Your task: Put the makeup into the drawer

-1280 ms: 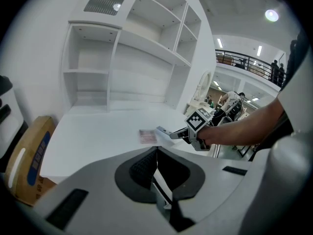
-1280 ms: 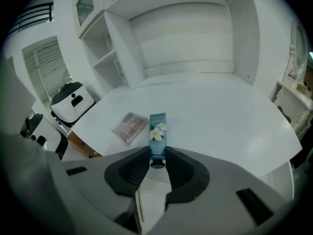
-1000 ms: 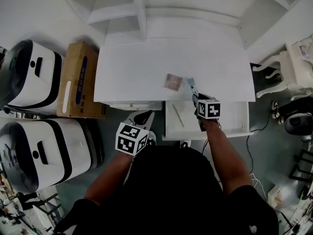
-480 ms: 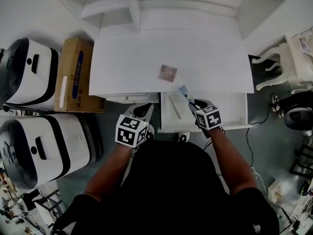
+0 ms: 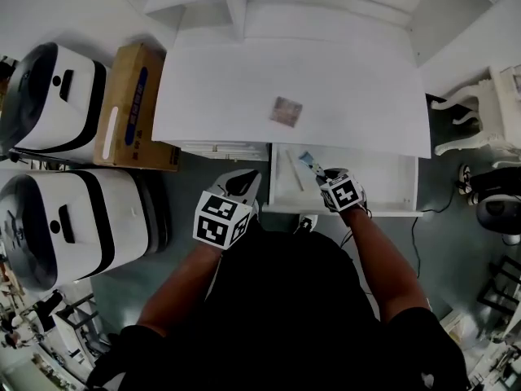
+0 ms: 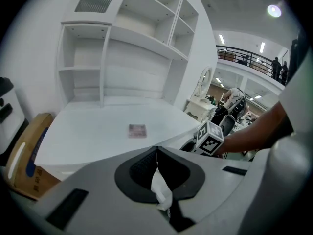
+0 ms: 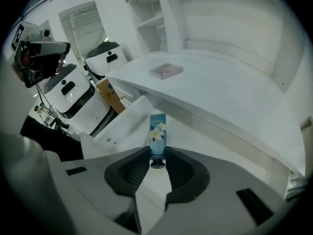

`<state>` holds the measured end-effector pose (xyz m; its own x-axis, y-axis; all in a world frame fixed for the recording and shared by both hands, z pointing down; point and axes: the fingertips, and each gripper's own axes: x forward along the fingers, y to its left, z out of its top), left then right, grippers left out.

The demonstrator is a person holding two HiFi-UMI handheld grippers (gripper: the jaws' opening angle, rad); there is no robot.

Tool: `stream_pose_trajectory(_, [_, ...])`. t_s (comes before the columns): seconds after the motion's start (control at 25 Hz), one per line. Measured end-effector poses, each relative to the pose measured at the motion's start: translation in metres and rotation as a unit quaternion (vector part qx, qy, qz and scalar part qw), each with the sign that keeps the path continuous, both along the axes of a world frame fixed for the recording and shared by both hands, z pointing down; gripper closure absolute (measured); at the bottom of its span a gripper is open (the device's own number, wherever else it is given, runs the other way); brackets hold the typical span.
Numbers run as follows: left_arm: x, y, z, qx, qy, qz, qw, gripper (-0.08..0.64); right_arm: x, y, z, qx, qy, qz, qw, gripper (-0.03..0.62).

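A blue tube with a white flower [image 7: 157,132] is pinched at its cap end by my right gripper [image 7: 157,161]. In the head view that gripper [image 5: 323,172] holds the tube [image 5: 308,161] over the left part of the open white drawer [image 5: 383,187] under the desk's front edge. A small pinkish makeup palette [image 5: 286,111] lies flat on the white desk top [image 5: 212,96]; the right gripper view shows the palette [image 7: 166,70] too. My left gripper [image 5: 242,182] hangs in front of the desk, left of the drawer. Its jaws are together, with a white scrap [image 6: 161,192] caught low between them.
A thin pale stick [image 5: 294,182] lies inside the drawer at its left. A cardboard box [image 5: 130,104] and two white machines [image 5: 49,112] [image 5: 73,235] stand left of the desk. A white chair [image 5: 480,108] is at the right. A shelf unit [image 5: 236,6] rises at the desk's back.
My right gripper has carried the tube from the desk's front edge back and down over the open drawer, rolling as it went. The left gripper has shifted slightly.
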<state>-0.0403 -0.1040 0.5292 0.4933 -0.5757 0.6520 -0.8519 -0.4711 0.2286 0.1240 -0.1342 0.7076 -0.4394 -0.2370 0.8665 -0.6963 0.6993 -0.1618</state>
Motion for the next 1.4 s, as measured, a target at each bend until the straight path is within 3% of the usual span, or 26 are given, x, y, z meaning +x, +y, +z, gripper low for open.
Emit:
stream_pose_trajectory(0.2, [-0.010,0.011,0.001,-0.007,-0.009,-0.024,0.9996,0.549,0.016,-0.014,0.040,-0.028,0.038,0.026,0.999,0.480])
stream_pose_trajectory(0.44, [-0.026,0.024,0.001,-0.016,-0.017,-0.055,0.9982,0.549,0.016,-0.022,0.071,-0.066,0.031,0.077,0.994,0.479])
stream_pose_trajectory(0.72, [-0.040,0.036,0.004,-0.024,-0.019,-0.079,0.9964,0.549,0.015,-0.016,0.090,-0.083,0.053,0.065,0.993,0.479])
stream_pose_trajectory(1.4, [-0.038,0.029,0.003,-0.023,-0.014,-0.056,0.9981,0.549,0.012,-0.009,0.106,-0.117,0.073,0.049,0.989,0.454])
